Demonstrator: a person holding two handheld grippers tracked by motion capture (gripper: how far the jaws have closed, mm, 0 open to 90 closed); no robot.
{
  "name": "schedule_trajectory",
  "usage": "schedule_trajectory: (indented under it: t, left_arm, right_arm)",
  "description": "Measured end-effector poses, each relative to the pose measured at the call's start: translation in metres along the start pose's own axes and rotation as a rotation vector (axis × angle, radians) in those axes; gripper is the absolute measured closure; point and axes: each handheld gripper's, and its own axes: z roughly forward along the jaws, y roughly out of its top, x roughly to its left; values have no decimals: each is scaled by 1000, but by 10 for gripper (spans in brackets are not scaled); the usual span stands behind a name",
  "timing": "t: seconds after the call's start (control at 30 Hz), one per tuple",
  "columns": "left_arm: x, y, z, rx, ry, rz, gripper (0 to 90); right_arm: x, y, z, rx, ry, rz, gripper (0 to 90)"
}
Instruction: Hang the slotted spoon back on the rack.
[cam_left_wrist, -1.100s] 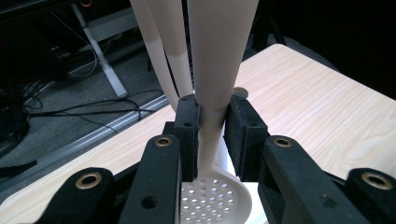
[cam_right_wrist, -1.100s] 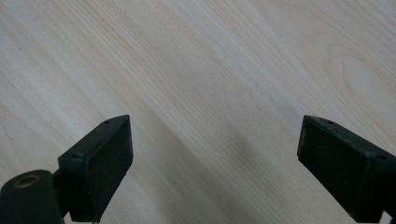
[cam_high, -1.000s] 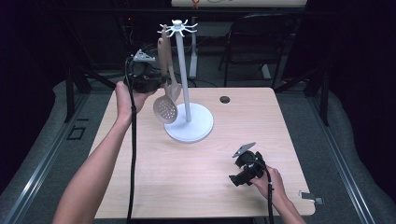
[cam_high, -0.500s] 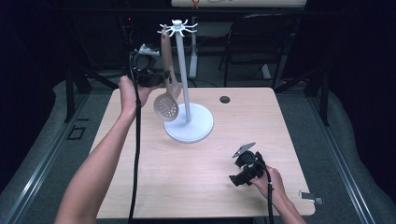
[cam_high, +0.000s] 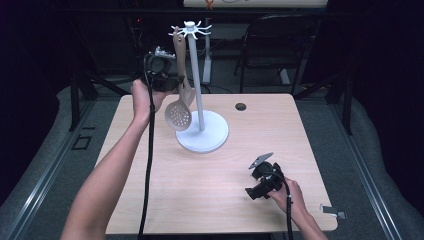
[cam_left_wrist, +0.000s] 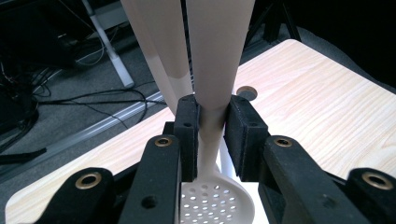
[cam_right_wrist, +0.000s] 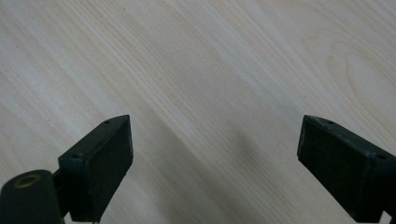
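A beige slotted spoon (cam_high: 178, 115) hangs upright beside the pole of a white hook stand (cam_high: 197, 85), its handle top up at the hooks (cam_high: 176, 34). I cannot tell whether it rests on a hook. My left gripper (cam_high: 175, 81) is shut on the handle about midway up. In the left gripper view the pads clamp the spoon's handle (cam_left_wrist: 212, 123), with the perforated bowl (cam_left_wrist: 217, 205) below and the stand's pole (cam_left_wrist: 159, 51) just behind. My right gripper (cam_high: 257, 183) rests low at the table's front right, open (cam_right_wrist: 212, 154) over bare wood.
The stand's round base (cam_high: 205, 137) sits at the centre back of the wooden table (cam_high: 150, 195). A dark cable hole (cam_high: 241, 106) lies near the back edge. Cables trail along both forearms. A chair and dark floor lie beyond the table.
My left gripper has shifted a little to the right, closer to the stand's pole, still holding the spoon. The right gripper has stayed where it was.
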Motion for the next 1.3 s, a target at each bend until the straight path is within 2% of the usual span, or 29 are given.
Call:
schedule_trajectory:
  t: [0.2,0.27,0.4,0.43,0.47,0.57,0.67,0.7,0.93,1.0,1.03,1.2,1.3]
  left_arm:
    - [2,1,6,5,-6,-12,748]
    - [2,0,7,-4,-12,-23,749]
    - [2,-1,9,-19,-17,-22,746]
    - [2,-1,9,-21,-17,-23,744]
    - [2,-1,9,-23,-16,-22,743]
    - [2,-1,8,-29,-15,-17,735]
    - [1,0,7,-40,-10,-14,727]
    - [1,0,7,-38,-10,-10,726]
    - [1,-2,6,-44,-15,-18,717]
    - [1,-3,4,-38,-20,-18,679]
    - [1,-3,4,-33,-23,-21,653]
    - [1,-6,0,11,-13,-22,412]
    - [0,-10,-3,33,-24,-13,283]
  right_arm:
    - [0,0,0,-1,1,1,102]
    - [1,0,0,-7,-4,6,101]
    - [1,0,0,-10,7,5,102]
    - [2,-1,1,-26,10,19,102]
    - [1,1,-1,-7,10,-1,102]
    - [4,0,1,-37,13,20,102]
    - [4,0,1,-37,13,20,102]
    - [2,1,-1,-12,8,-2,102]
    - [3,1,0,-18,13,5,102]
    - [2,1,0,-14,18,1,102]
    - [1,1,-1,-5,3,-4,102]
    - [2,1,-1,-7,3,-5,102]
    - [3,1,-1,-13,6,3,102]
